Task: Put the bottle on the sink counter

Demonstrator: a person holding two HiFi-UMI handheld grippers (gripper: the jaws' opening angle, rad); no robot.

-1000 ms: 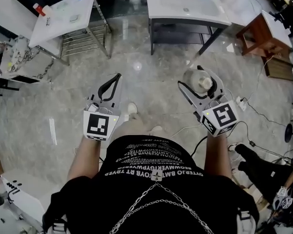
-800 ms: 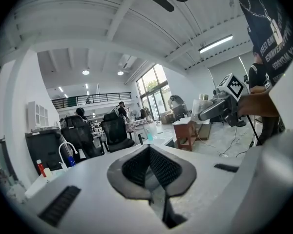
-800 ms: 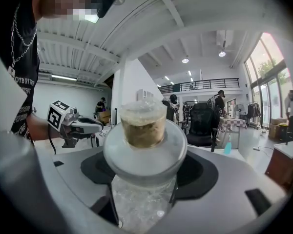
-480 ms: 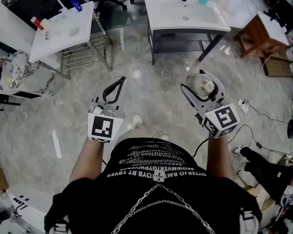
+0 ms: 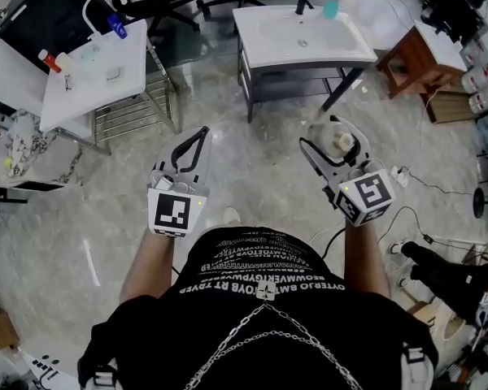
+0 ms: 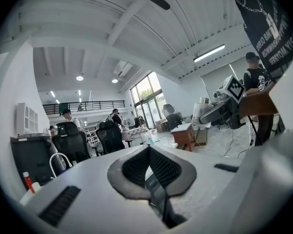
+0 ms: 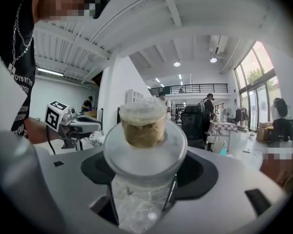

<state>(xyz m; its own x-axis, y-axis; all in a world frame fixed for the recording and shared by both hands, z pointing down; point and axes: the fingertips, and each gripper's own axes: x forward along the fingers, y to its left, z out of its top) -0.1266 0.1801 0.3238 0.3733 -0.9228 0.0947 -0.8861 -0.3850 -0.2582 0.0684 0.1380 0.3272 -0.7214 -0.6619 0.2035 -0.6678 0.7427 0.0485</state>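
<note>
While clamped in the right gripper's [image 5: 324,134] jaws, the bottle [image 5: 339,140] should be carried upright to the sink desk's [image 5: 256,49] front edge; the left gripper's [image 5: 197,133] jaws are together.

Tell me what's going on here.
A person stands on the floor with a gripper in each hand. The right gripper is shut on a clear, cork-stoppered bottle. The left gripper is shut and empty. The white sink counter lies ahead of them, so the bottle is not yet set down on it.
</note>
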